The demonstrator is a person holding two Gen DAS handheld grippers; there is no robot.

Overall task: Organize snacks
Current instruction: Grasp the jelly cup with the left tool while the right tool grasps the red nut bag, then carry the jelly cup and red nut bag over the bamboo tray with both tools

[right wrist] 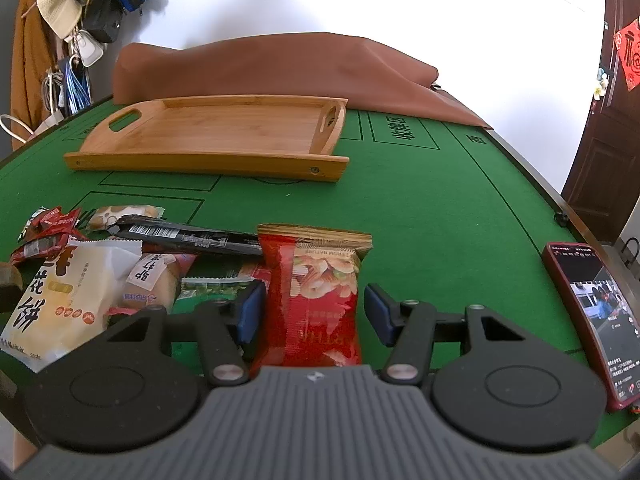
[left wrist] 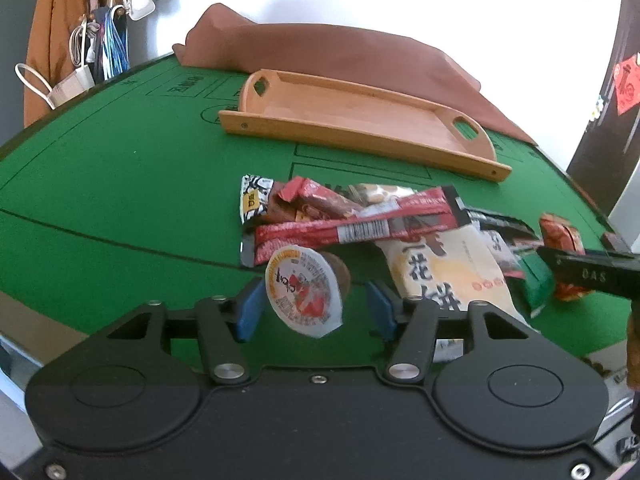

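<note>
A pile of snack packets lies on the green table [left wrist: 120,184]. In the left wrist view my left gripper [left wrist: 314,306] is open, its blue pads on either side of a small round jelly cup [left wrist: 304,294] with a red and white lid. A long red stick packet [left wrist: 352,228] and a white pastry bag [left wrist: 444,268] lie beyond it. In the right wrist view my right gripper [right wrist: 314,312] is open around a red nut packet [right wrist: 316,296], pads apart from its sides. The empty wooden tray [right wrist: 216,136] stands farther back; it also shows in the left wrist view [left wrist: 360,120].
A brown cloth [right wrist: 280,68] is heaped behind the tray. A red phone [right wrist: 592,316] lies at the table's right edge. Bags and a hat [right wrist: 60,4] hang at the back left. A dark door [right wrist: 608,140] stands at the right.
</note>
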